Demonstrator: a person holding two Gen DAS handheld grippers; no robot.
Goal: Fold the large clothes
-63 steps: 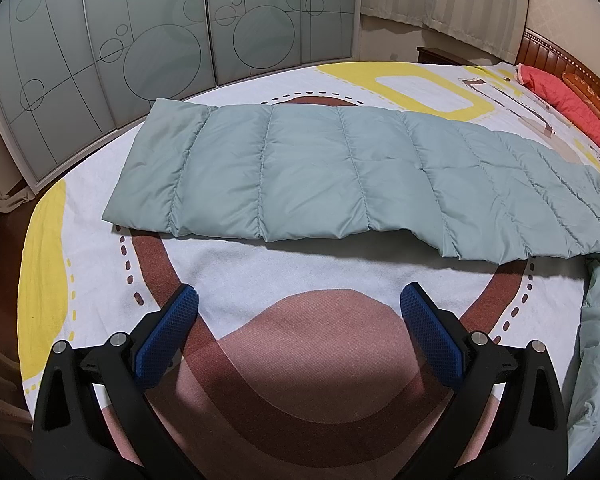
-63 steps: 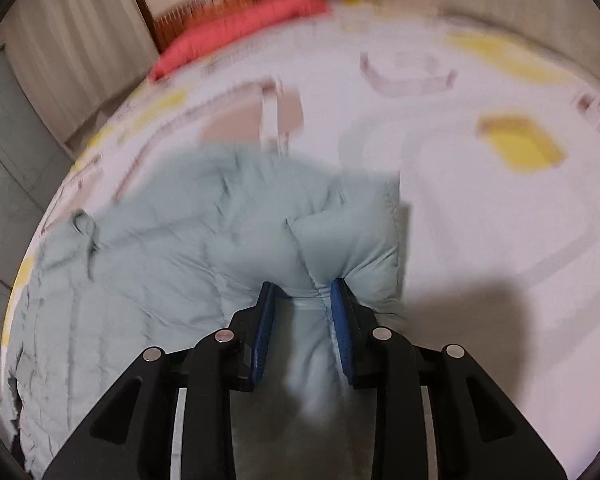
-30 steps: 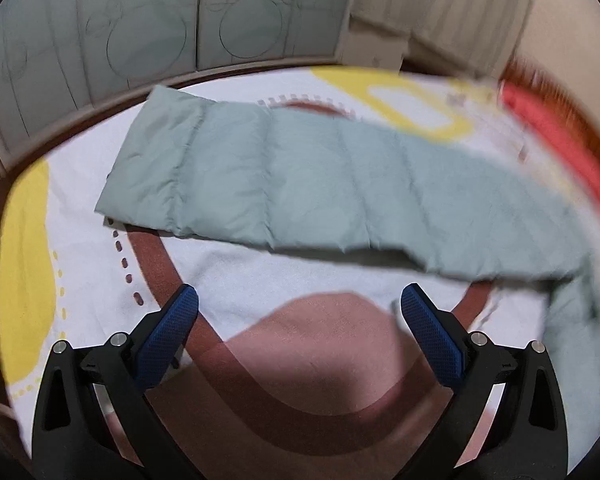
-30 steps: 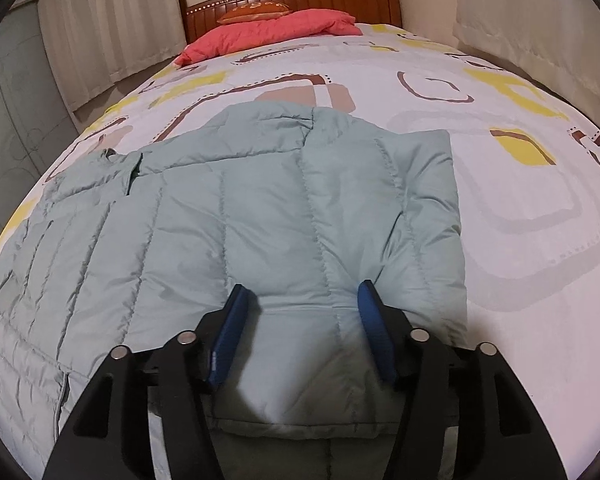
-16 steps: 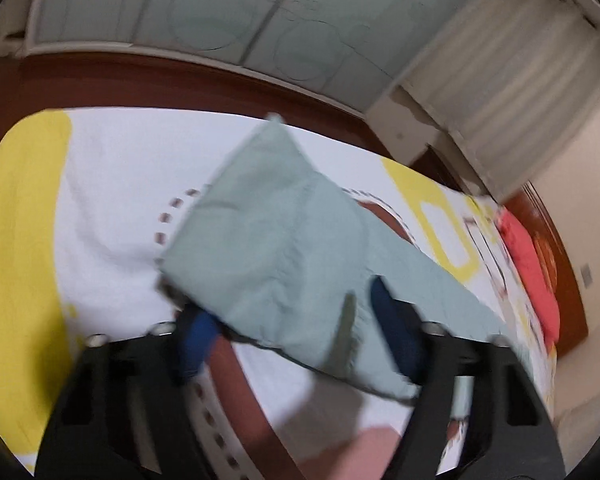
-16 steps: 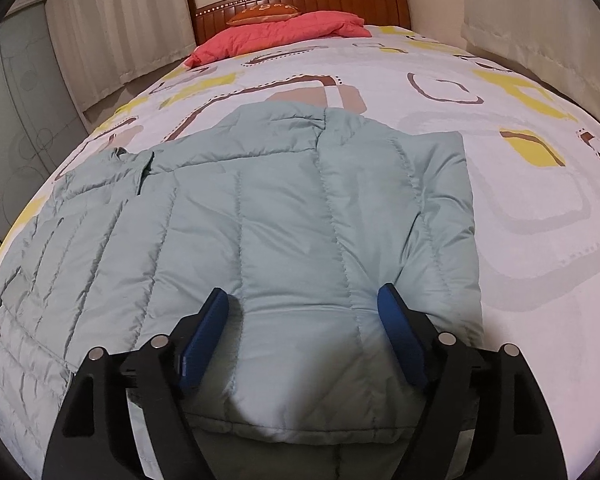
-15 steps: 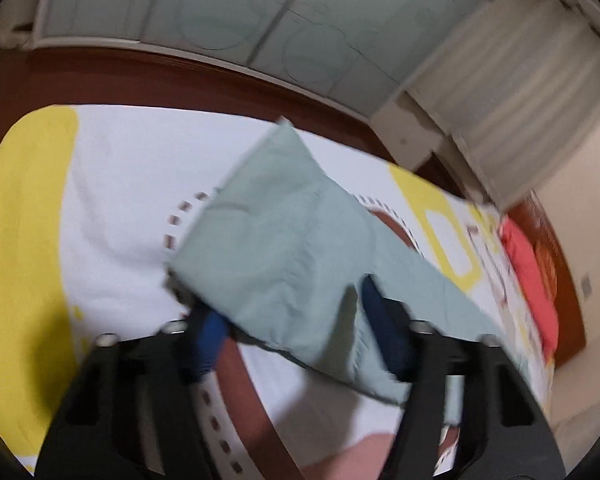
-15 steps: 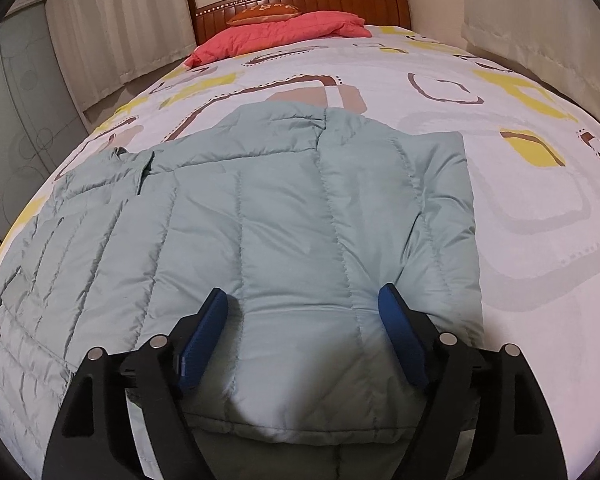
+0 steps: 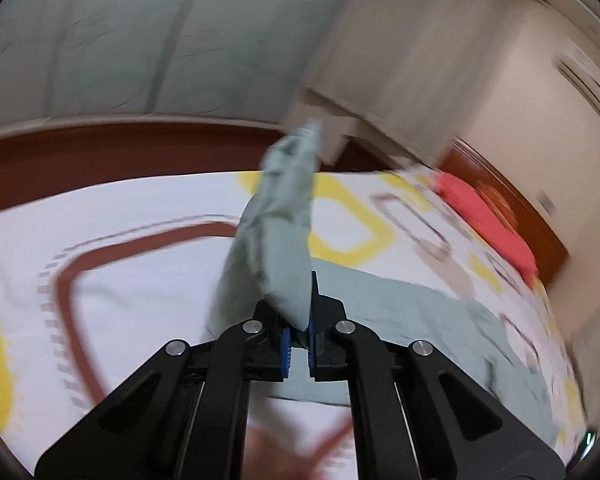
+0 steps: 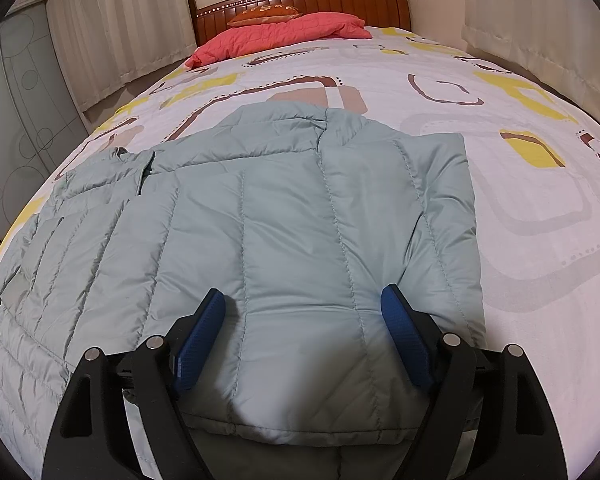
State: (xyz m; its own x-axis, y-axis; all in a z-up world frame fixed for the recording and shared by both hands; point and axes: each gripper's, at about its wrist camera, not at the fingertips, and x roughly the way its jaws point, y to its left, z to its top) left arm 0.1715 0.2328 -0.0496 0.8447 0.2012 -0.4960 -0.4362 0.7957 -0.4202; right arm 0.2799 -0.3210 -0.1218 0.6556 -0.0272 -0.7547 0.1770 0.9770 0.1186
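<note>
On the bed [image 10: 500, 92] our left gripper [image 9: 298, 344] has just clamped the jacket [image 10: 280, 240] sleeve [image 9: 280, 232], which rises away from the fingers; our right gripper [image 10: 304, 336] hovers spread above the folded body

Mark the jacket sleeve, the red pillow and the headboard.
jacket sleeve [image 9: 284, 236], left wrist view, on its lifted cuff end.
red pillow [image 10: 284, 34], right wrist view, on its middle.
headboard [image 10: 380, 2], right wrist view, on its wooden slats.
</note>
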